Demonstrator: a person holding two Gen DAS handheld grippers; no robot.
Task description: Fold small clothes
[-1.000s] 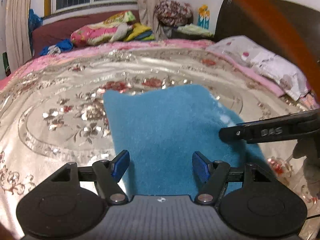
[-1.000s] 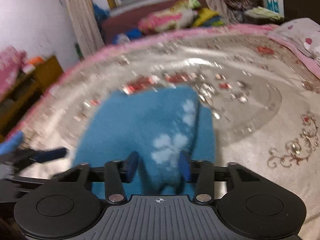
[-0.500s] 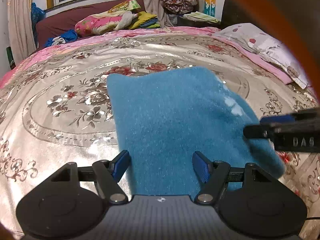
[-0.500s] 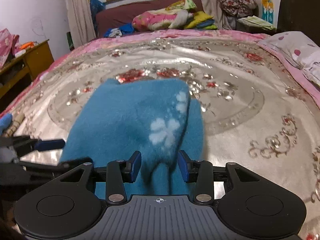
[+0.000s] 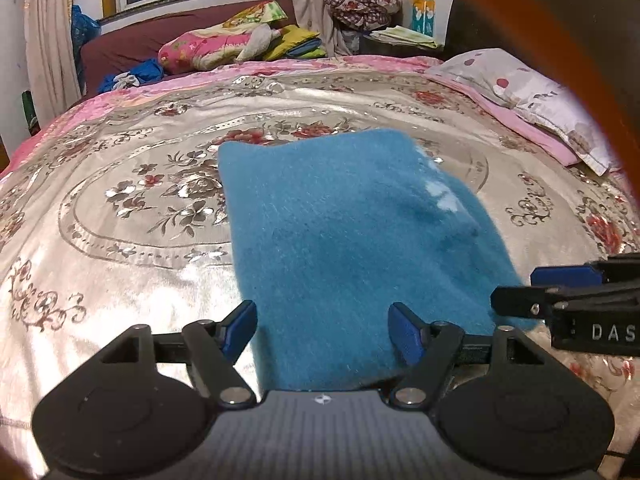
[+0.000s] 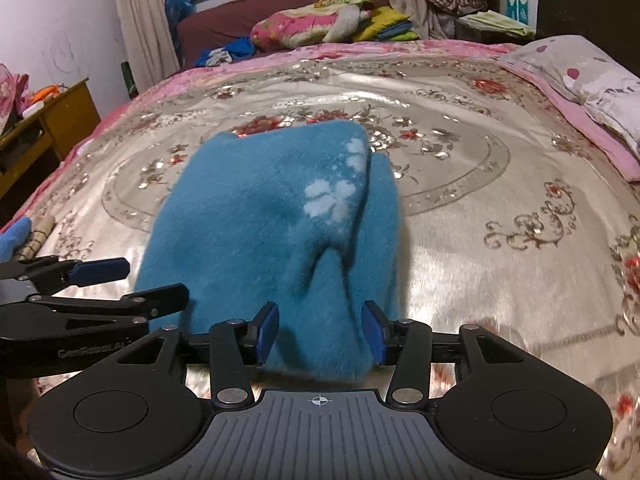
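Left gripper (image 5: 322, 330) open wide over near edge of blue fleece garment (image 5: 352, 236), pads apart from it. Right gripper (image 6: 320, 330) open too, a raised fold between its pads. Garment lying mid-bed; bare floral bedspread (image 6: 500, 184) all around.

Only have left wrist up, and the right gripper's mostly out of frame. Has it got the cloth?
Observer: The right wrist view shows the cloth bunched between the right gripper's jaws, filling the gap. Can't tell if it's pinched.
Operator: Is it folded over?
Observer: Yes. A top flap with a white paw print lies over a lower layer that peeks out beside it.
Operator: Anything left of the bed?
Observer: A wooden table stands beside the bed, with clutter on top.
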